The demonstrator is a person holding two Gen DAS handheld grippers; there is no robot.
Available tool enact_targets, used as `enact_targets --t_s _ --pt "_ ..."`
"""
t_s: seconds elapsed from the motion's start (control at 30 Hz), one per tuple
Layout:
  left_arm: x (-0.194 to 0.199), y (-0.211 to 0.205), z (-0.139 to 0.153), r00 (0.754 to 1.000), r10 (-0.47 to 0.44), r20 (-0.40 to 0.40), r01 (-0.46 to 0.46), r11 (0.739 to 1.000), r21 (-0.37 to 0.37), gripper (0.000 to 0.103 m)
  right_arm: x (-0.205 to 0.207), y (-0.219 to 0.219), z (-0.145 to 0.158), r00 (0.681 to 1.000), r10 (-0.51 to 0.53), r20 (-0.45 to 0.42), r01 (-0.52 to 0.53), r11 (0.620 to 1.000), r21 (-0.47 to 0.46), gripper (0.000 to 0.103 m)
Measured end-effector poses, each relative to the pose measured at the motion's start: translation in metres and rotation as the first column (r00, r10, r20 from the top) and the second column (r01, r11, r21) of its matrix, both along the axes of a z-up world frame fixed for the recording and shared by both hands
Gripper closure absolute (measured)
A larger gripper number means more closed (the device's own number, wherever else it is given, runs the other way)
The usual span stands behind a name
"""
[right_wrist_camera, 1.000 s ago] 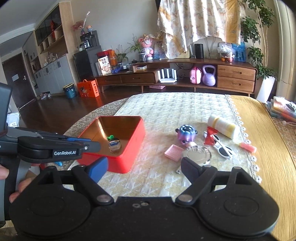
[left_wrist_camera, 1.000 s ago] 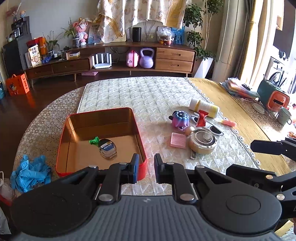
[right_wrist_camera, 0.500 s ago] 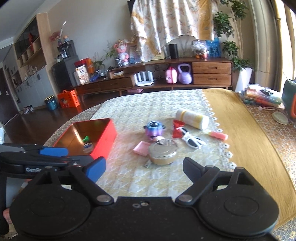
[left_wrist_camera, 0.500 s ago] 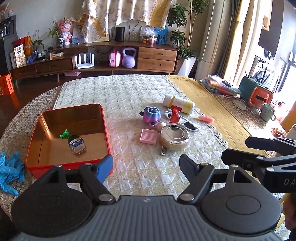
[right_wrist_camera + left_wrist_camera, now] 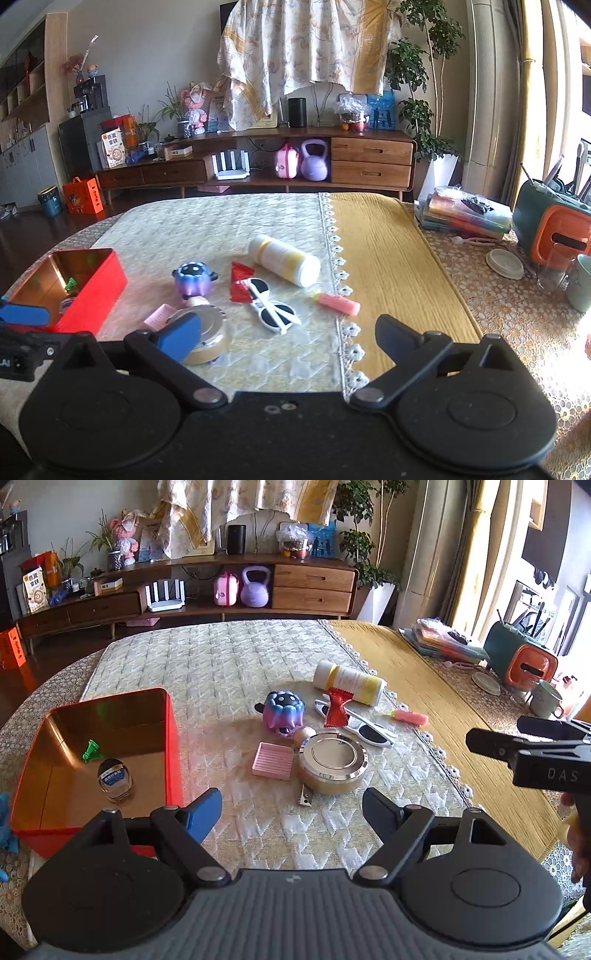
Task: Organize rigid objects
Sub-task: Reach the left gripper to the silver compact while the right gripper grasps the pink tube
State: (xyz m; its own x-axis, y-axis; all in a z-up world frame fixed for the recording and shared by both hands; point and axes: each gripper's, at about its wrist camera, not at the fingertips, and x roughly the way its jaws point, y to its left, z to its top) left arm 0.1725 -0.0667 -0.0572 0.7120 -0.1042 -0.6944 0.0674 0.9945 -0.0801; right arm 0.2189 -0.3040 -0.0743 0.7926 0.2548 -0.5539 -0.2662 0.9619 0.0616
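Both the left gripper [image 5: 291,806] and the right gripper [image 5: 288,334] are opening wide with nothing between them, ready to grab, because the round tin [image 5: 332,762] and toys wait beside the red box [image 5: 173,746].

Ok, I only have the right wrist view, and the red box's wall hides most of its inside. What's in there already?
Observer: Two things lie apart on the floor of the box: a small green piece and a clear little bottle on its side.
Operator: Anything by the round tin that I can't see?
Observer: Yes, a flat metal piece lies at its near edge, on the cloth.
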Motion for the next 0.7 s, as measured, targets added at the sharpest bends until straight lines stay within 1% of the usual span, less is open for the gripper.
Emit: enact_targets --t_s 0.13,0.23,0.33,0.37,0.4,0.47,0.6,0.7 --pt "0.013 -0.015 -0.011 1.0 -0.021 0.016 0.021 0.999 0.03 0.02 0.028 -0.013 -0.013 0.999 -0.018 -0.027 0.018 1.0 0.007 0.001" --pt "0.028 -0.025 -0.021 0.999 -0.038 -0.004 0.038 0.999 0.026 0.02 0.048 -0.021 -0.022 0.999 -0.022 -0.046 0.022 1.0 0.011 0.001" --pt "0.042 -0.034 -0.03 0.998 -0.058 -0.016 0.058 0.998 0.031 0.02 0.067 -0.023 -0.031 0.998 -0.028 -0.059 0.028 1.0 -0.011 0.001" --pt "0.048 -0.037 -0.034 0.997 -0.071 -0.028 0.072 0.997 0.022 0.02 0.073 -0.024 -0.033 0.998 -0.026 -0.065 0.025 1.0 -0.018 0.001" --pt "0.053 -0.038 -0.037 0.996 -0.086 -0.038 0.086 0.996 0.004 0.02 0.079 -0.024 -0.036 0.997 -0.023 -0.071 0.021 1.0 -0.023 0.001" --pt "0.061 -0.041 -0.045 0.995 -0.087 -0.055 0.086 0.996 -0.012 0.02 0.092 -0.024 -0.042 0.996 -0.013 -0.091 0.009 0.999 -0.035 0.001" --pt "0.074 -0.047 -0.058 0.995 -0.068 -0.069 0.069 0.998 0.01 0.02 0.118 -0.018 -0.054 0.99 0.034 -0.137 -0.044 0.996 -0.076 0.001" --pt "0.083 -0.049 -0.067 0.994 -0.067 -0.086 0.069 0.998 0.015 0.02 0.133 -0.012 -0.062 0.986 0.054 -0.159 -0.072 0.992 -0.107 0.004"
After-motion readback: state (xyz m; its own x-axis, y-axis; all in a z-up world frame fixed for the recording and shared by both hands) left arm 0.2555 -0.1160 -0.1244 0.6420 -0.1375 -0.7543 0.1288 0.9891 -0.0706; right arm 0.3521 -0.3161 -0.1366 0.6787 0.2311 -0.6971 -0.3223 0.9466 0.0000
